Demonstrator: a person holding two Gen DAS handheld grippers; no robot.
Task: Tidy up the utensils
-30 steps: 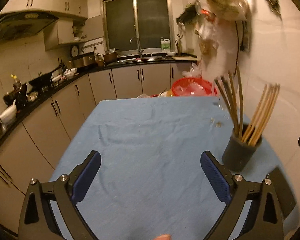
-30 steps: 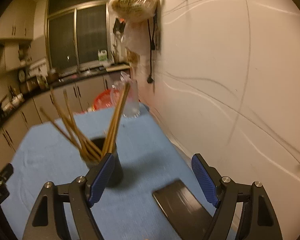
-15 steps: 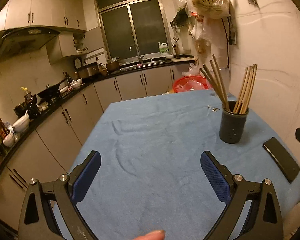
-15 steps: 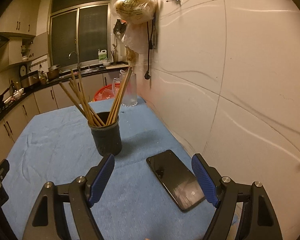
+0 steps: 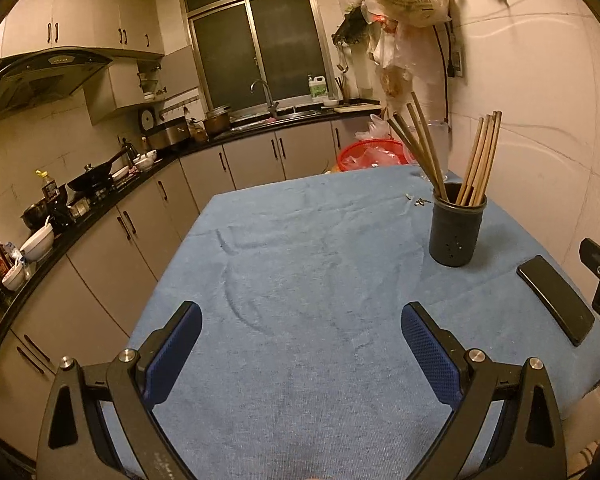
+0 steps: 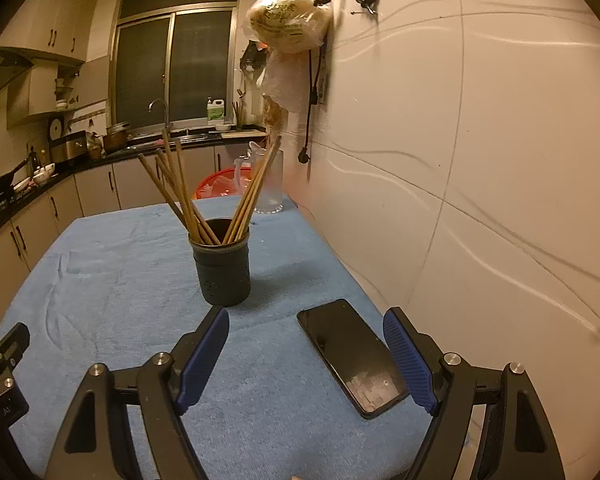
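Note:
A dark round holder (image 5: 456, 230) (image 6: 222, 266) stands upright on the blue tablecloth (image 5: 300, 272) (image 6: 112, 280), with several wooden chopsticks (image 5: 478, 160) (image 6: 180, 192) fanned out of it in two bunches. My left gripper (image 5: 300, 352) is open over bare cloth, well short and left of the holder, nothing between its blue pads. My right gripper (image 6: 306, 352) is open too, just in front of the holder and slightly to its right; a black phone (image 6: 350, 356) lies flat on the cloth between its fingers, untouched.
The phone (image 5: 556, 304) lies by the table's right edge, close to the white wall (image 6: 480, 160). A clear glass jar (image 6: 270, 188) and red basket (image 5: 370, 154) sit at the table's far end. Bags (image 6: 288, 20) hang above. Counters with cookware run along the left.
Both grippers have drawn back from the holder, which now looks smaller and farther away. The phone has come fully into view. Over the last half second little has shifted. Both stay open.

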